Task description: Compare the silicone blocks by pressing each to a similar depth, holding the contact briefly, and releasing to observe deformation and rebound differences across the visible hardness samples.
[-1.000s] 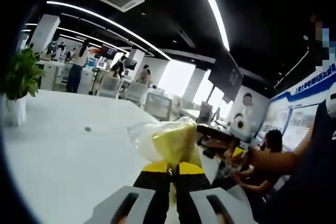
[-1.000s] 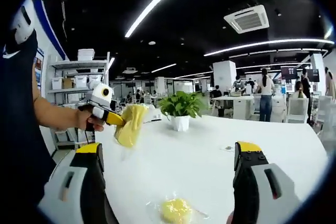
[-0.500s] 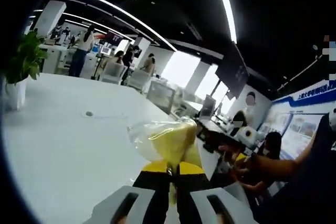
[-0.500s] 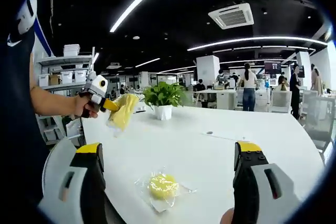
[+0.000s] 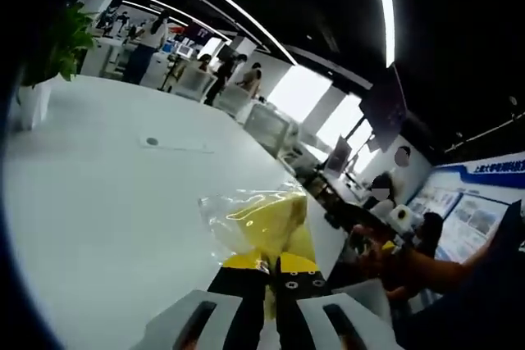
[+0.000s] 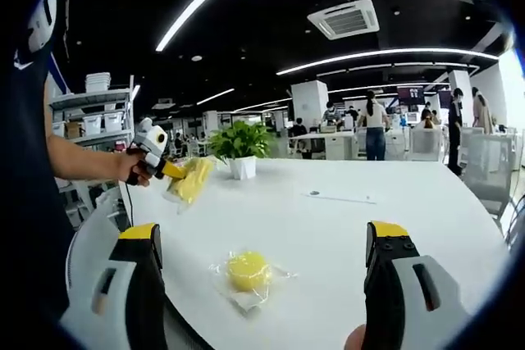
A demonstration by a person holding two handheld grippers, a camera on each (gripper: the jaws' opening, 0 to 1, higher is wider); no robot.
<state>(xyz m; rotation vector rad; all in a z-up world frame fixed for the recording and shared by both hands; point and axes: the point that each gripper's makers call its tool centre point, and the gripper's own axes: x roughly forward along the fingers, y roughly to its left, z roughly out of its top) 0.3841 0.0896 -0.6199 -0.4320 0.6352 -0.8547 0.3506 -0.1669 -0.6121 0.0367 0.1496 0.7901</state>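
A yellow silicone block in a clear plastic bag point(image 5: 264, 220) hangs above the white table point(image 5: 98, 202), pinched at its lower edge by my left gripper point(image 5: 267, 264), which is shut on it. In the right gripper view the same bagged block point(image 6: 189, 182) shows at the left, held up by the left gripper point(image 6: 164, 168) in a person's hand. A second, round yellow block in a clear bag point(image 6: 246, 272) lies flat on the table point(image 6: 328, 227). My right gripper point(image 6: 262, 252) hovers above it, jaws wide open and holding nothing.
A potted green plant point(image 6: 239, 147) stands at the table's far side, also seen as the plant point(image 5: 49, 55) at left. A small grommet point(image 5: 151, 142) sits in the tabletop. People, desks and chairs fill the office beyond; shelves point(image 6: 90, 112) stand at left.
Both views have tilted downward toward the table. The round bagged block now sits higher and fuller between the right jaws. The left gripper still holds its bagged block.
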